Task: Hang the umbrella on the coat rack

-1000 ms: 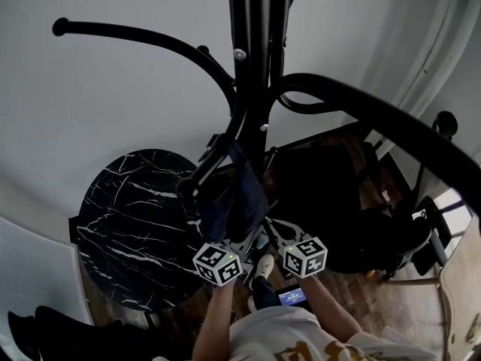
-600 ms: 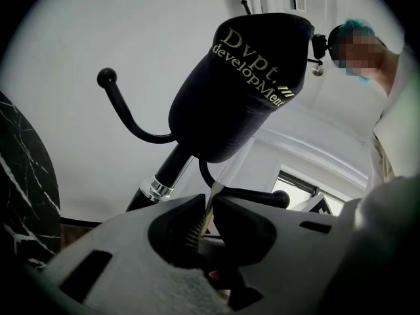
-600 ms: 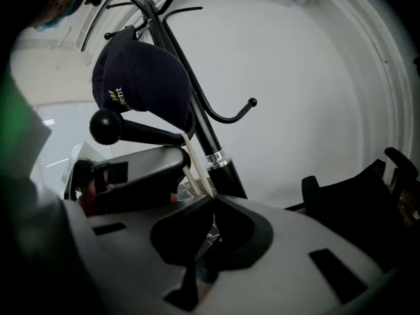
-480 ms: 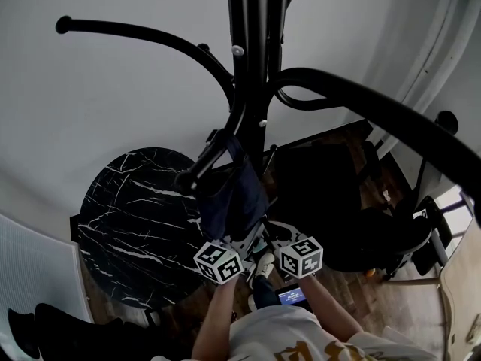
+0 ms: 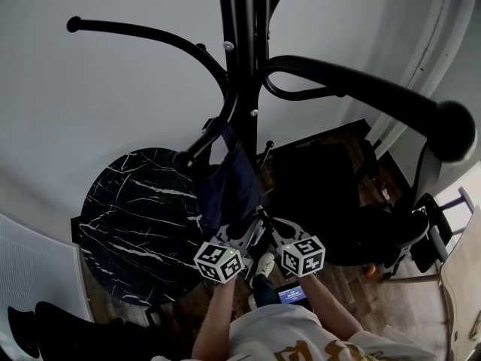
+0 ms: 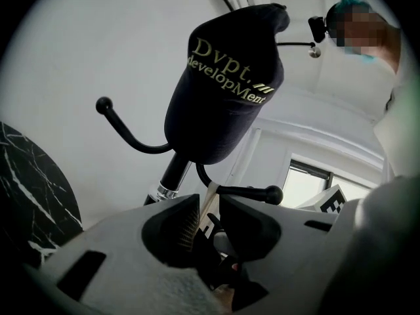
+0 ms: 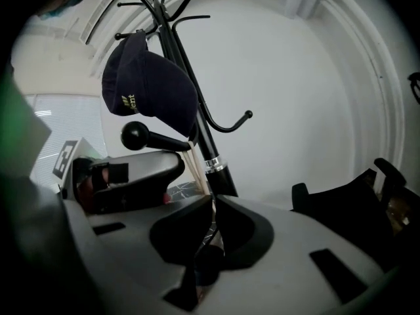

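The black coat rack (image 5: 244, 51) rises in the middle of the head view. A navy cap (image 5: 229, 190) (image 6: 223, 77) (image 7: 151, 87) hangs on one of its lower hooks (image 5: 184, 159). Both grippers sit just below the cap, close together. A thin beige strap (image 6: 205, 209) (image 7: 191, 166) runs from the jaws up to a ball-tipped hook (image 6: 272, 194) (image 7: 134, 136). My left gripper (image 5: 244, 238) (image 6: 209, 205) is shut on this strap. My right gripper (image 5: 267, 230) (image 7: 213, 205) is shut on it too. The umbrella's body is hidden under the grippers.
A round black marble table (image 5: 128, 216) stands left of the rack. Dark furniture (image 5: 323, 194) fills the floor to the right. A thick rack arm (image 5: 361, 89) with a ball end crosses close to the head camera. A white ribbed panel (image 5: 30, 277) is at the lower left.
The head view has shifted, so the rack arms sit differently in the frame. Both grippers have edged slightly up toward the cap and stay shut.
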### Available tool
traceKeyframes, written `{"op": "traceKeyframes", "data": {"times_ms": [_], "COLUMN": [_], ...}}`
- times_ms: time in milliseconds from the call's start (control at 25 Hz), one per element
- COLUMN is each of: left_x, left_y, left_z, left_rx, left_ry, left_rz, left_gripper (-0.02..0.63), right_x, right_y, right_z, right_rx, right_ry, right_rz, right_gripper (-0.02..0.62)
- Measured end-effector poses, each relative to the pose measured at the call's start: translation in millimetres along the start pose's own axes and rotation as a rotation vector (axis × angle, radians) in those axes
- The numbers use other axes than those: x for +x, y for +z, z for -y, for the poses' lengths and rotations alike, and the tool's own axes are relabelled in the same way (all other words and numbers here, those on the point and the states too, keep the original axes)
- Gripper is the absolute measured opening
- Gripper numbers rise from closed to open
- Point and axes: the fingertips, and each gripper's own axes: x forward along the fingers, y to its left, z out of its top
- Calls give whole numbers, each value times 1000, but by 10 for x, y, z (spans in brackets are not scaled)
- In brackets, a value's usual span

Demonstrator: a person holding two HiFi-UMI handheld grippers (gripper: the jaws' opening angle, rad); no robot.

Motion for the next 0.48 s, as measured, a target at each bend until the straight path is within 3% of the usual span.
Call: {"op": "traceKeyframes", "data": {"times_ms": [160, 480], "left_x": [-105, -306], "left_y": [23, 58], "left_z": [47, 250], "left_rx": [94, 138], "left_ry": [59, 90], "left_rz": [-9, 12], "left_gripper": [66, 21], "right_x": [-154, -504], "right_y": [34, 109], "right_z": [27, -29], "right_rx": [-13, -20], "right_ry": [-46, -82], "right_rz": [31, 85], "right_gripper": [18, 12]}}
